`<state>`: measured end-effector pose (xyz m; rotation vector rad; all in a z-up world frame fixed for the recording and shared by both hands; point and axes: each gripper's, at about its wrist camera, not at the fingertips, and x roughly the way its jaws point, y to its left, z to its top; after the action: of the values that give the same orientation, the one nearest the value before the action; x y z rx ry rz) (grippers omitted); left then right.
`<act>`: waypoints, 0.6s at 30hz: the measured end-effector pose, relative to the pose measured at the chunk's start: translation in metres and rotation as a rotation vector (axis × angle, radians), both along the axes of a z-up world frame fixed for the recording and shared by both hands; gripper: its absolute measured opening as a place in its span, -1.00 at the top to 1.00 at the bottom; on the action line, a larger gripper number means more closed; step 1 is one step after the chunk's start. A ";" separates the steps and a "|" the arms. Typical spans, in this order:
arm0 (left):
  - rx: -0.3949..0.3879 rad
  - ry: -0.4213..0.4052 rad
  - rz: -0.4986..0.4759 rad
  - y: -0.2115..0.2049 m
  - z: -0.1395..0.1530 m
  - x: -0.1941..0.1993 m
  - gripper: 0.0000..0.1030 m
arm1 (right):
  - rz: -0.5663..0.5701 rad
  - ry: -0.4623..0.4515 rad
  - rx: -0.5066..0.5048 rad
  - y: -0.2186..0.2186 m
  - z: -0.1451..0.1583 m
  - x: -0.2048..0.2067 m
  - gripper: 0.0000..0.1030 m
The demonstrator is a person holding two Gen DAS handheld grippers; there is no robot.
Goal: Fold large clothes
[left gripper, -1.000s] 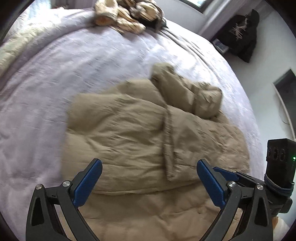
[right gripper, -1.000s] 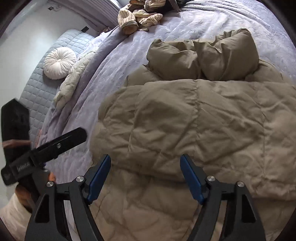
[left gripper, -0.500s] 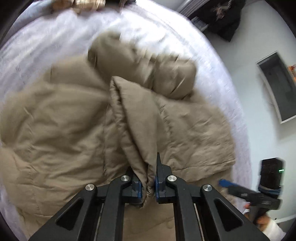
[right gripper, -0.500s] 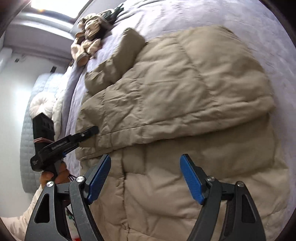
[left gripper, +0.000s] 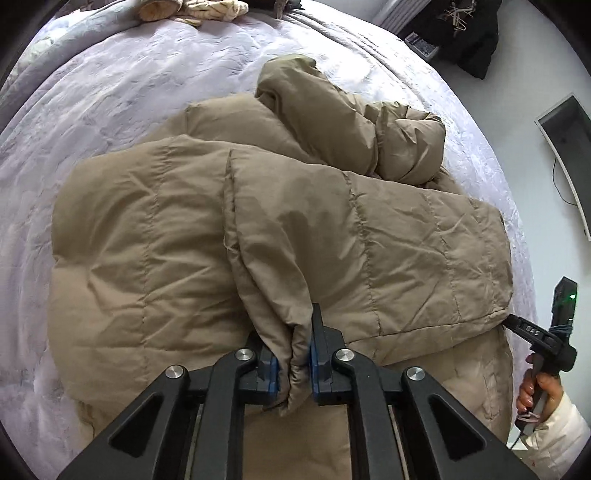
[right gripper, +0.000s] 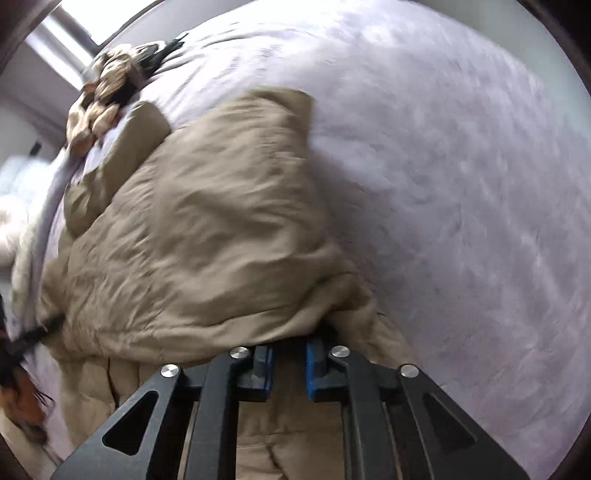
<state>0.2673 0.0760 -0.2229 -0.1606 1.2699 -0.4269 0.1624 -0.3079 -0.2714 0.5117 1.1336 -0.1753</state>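
A tan puffer jacket (left gripper: 332, 240) lies partly folded on the bed, its sleeves bunched at the far side. My left gripper (left gripper: 293, 354) pinches a thick fold of the jacket's near edge between its blue pads, though its jaws are easing open. My right gripper (right gripper: 288, 347) is closing on the jacket (right gripper: 207, 240) at its near right corner, and the hem drapes over its fingertips and hides them. The left wrist view shows that right gripper (left gripper: 517, 325) at the hem's corner, held by a hand (left gripper: 535, 391).
A lavender quilted bedcover (left gripper: 110, 92) spreads around the jacket, wide to the right (right gripper: 443, 184). A pile of cream and brown clothes (left gripper: 192, 9) lies at the bed's far edge. A dark coat (left gripper: 465, 33) hangs beyond the bed. A dark screen (left gripper: 565, 155) is on the wall.
My left gripper went from wide open to clamped on the jacket's fold. My right gripper swung to the jacket's right corner and its jaws came together there.
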 end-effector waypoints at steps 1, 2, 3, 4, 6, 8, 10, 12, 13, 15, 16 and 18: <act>0.031 -0.016 0.007 0.004 0.005 -0.001 0.44 | 0.005 0.002 -0.003 -0.001 -0.002 0.001 0.80; 0.056 -0.032 0.011 0.008 0.011 -0.003 0.37 | 0.024 0.010 -0.033 0.002 -0.002 0.003 0.80; 0.083 -0.052 0.018 0.013 0.018 -0.003 0.33 | 0.024 0.010 -0.033 0.002 -0.002 0.003 0.80; 0.103 -0.070 0.024 0.019 0.025 -0.004 0.33 | 0.027 0.013 -0.043 0.003 -0.003 0.005 0.80; 0.127 -0.094 0.044 0.032 0.038 -0.005 0.33 | 0.017 0.018 -0.041 0.002 -0.003 0.006 0.80; 0.109 -0.120 0.047 0.037 0.047 -0.005 0.33 | 0.006 0.021 -0.022 0.001 -0.001 0.004 0.75; 0.086 -0.145 0.035 0.030 0.052 -0.001 0.33 | 0.022 0.032 -0.002 0.004 0.003 0.001 0.70; 0.083 -0.156 0.019 0.016 0.048 0.005 0.33 | 0.078 0.068 -0.010 0.013 0.011 -0.004 0.41; 0.093 -0.150 0.011 0.006 0.041 0.009 0.33 | 0.110 0.077 -0.011 0.017 0.017 -0.008 0.23; 0.122 -0.133 -0.003 -0.008 0.021 0.013 0.33 | 0.181 0.043 0.026 0.024 0.038 -0.020 -0.31; 0.161 -0.117 -0.006 -0.014 0.008 0.013 0.33 | 0.203 -0.008 0.064 0.023 0.052 -0.026 -0.33; 0.187 -0.098 -0.014 -0.023 -0.007 0.011 0.33 | 0.187 -0.092 0.112 0.015 0.072 -0.028 -0.34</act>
<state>0.2780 0.0528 -0.2300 0.0268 1.2074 -0.3223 0.1340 -0.2930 -0.1992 0.5042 1.0988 0.0739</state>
